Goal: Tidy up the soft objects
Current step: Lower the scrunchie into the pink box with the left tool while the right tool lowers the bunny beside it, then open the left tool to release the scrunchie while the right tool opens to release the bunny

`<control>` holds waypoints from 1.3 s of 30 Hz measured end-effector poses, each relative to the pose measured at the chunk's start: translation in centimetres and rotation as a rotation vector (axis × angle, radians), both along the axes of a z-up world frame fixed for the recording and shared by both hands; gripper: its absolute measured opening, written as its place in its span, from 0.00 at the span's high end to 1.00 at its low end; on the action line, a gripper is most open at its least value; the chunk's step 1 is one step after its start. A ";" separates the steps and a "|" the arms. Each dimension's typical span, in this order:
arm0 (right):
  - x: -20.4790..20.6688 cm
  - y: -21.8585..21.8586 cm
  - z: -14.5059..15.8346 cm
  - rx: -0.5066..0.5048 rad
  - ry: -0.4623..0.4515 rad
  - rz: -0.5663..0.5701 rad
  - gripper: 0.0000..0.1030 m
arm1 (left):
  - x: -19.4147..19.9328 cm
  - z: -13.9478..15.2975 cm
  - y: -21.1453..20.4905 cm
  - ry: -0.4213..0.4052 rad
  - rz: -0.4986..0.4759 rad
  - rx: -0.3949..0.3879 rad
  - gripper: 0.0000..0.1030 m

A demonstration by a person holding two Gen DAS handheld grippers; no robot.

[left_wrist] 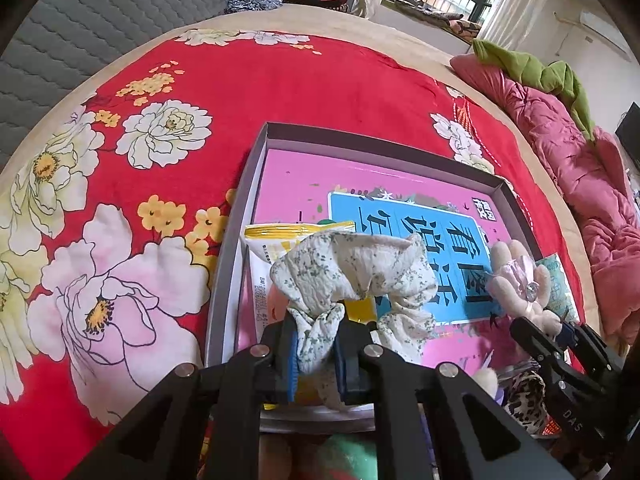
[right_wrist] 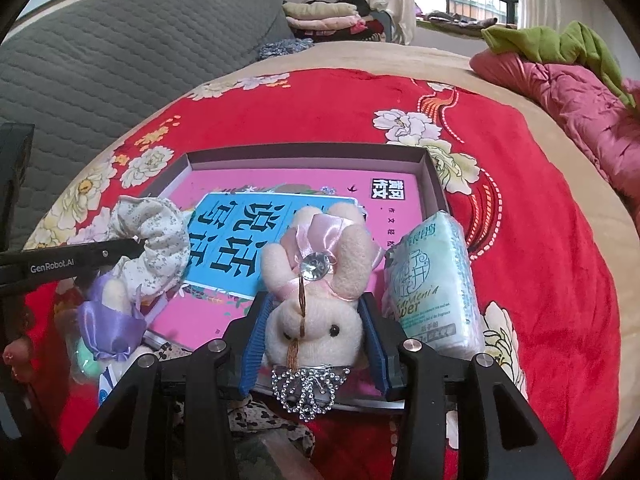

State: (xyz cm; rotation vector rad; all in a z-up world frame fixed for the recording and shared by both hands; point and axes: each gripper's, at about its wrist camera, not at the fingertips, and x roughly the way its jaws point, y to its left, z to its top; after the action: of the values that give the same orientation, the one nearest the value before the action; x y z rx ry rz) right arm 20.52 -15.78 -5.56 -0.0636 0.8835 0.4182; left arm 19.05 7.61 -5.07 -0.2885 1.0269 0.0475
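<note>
A bed fills the view, covered by a red blanket (left_wrist: 248, 92) with big flowers. A grey box (left_wrist: 234, 216) lies open on it, near the front, and a pink book (left_wrist: 360, 196) lies flat inside. The left gripper (left_wrist: 316, 354) is pinched tight on a flowery scrunchie (left_wrist: 352, 268), which sticks up over the near left part of the box. Behind the scrunchie, a yellow packet (left_wrist: 280, 240) lies in the box. The right gripper (right_wrist: 314, 344) has a plush bunny (right_wrist: 316, 300) between its blue pads, over the near edge of the box (the pads sit against the bunny's sides, but I cannot tell how hard they press). The bunny wears a pink bow with a shiny gem (right_wrist: 314, 261). A tissue pack (right_wrist: 434, 280) stands just right of the bunny, at the right wall of the box. A purple bow (right_wrist: 110, 324) sits near left.
</note>
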 end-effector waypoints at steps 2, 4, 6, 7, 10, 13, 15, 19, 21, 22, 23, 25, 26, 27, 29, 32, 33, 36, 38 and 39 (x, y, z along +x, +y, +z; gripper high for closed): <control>0.0 -0.1 0.1 0.003 -0.003 -0.002 0.54 | 0.0 0.1 -0.1 -0.002 -0.002 0.005 0.86; 0.0 -0.1 0.2 0.013 -0.006 -0.003 0.54 | 0.0 0.2 -0.1 -0.001 -0.001 0.009 0.86; -0.1 -0.1 0.3 0.008 -0.014 -0.005 0.54 | 0.1 0.2 -0.2 0.001 -0.002 0.015 0.86; -0.1 -0.1 0.4 0.009 -0.016 -0.004 0.54 | 0.1 0.2 -0.2 0.001 -0.003 0.018 0.85; -0.1 0.0 0.5 0.009 -0.020 -0.003 0.53 | 0.1 0.2 -0.1 0.000 -0.001 0.018 0.85; -0.2 -0.1 0.7 0.008 -0.030 -0.007 0.52 | 0.0 0.3 -0.2 -0.002 -0.002 0.021 0.85; -0.3 -0.1 1.0 0.008 -0.039 -0.007 0.50 | 0.0 0.4 -0.3 -0.004 -0.001 0.021 0.85; -0.6 -0.3 1.6 0.017 -0.065 -0.011 0.46 | 0.0 0.4 -0.1 -0.009 0.004 0.022 0.85; -0.8 -0.5 1.8 0.011 -0.077 -0.016 0.45 | 0.0 0.5 0.0 -0.011 0.007 0.022 0.85; -0.9 -0.6 1.9 0.005 -0.082 -0.019 0.45 | 0.0 0.6 0.0 -0.015 0.007 0.020 0.85; -1.0 -0.7 2.0 -0.002 -0.088 -0.024 0.45 | 0.0 0.6 0.0 -0.015 0.008 0.020 0.85; -1.2 -1.0 2.1 -0.009 -0.095 -0.028 0.44 | 0.0 0.7 0.1 -0.019 0.009 0.014 0.85; -1.4 -1.2 2.1 -0.011 -0.097 -0.032 0.44 | 0.0 0.7 0.2 -0.019 0.009 0.012 0.85; -1.4 -1.3 2.1 -0.012 -0.098 -0.039 0.44 | 0.0 0.7 0.2 -0.018 0.009 0.012 0.85; -1.6 -1.7 2.2 -0.004 -0.098 -0.047 0.44 | 0.0 0.7 0.3 -0.021 0.015 0.008 0.84; -1.8 -2.1 2.5 -0.004 -0.104 -0.066 0.44 | 0.1 0.8 0.2 -0.028 0.016 0.014 0.82; -1.8 -2.2 2.6 -0.001 -0.108 -0.072 0.44 | 0.1 0.8 0.2 -0.028 0.016 0.018 0.80; -2.0 -2.3 2.8 0.003 -0.115 -0.074 0.44 | 0.1 0.8 0.0 -0.032 0.012 0.032 0.79; -2.0 -2.3 2.9 0.001 -0.120 -0.076 0.44 | 0.2 0.8 -0.1 -0.035 0.009 0.026 0.78; -2.1 -2.3 3.0 0.002 -0.121 -0.078 0.44 | 0.2 0.9 -0.1 -0.039 0.007 0.024 0.76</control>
State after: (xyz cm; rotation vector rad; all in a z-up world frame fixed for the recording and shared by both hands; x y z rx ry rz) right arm 18.46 -18.05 -2.60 -0.0519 0.7634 0.3386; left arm 19.21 7.50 -4.19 -0.2706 0.9861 0.0604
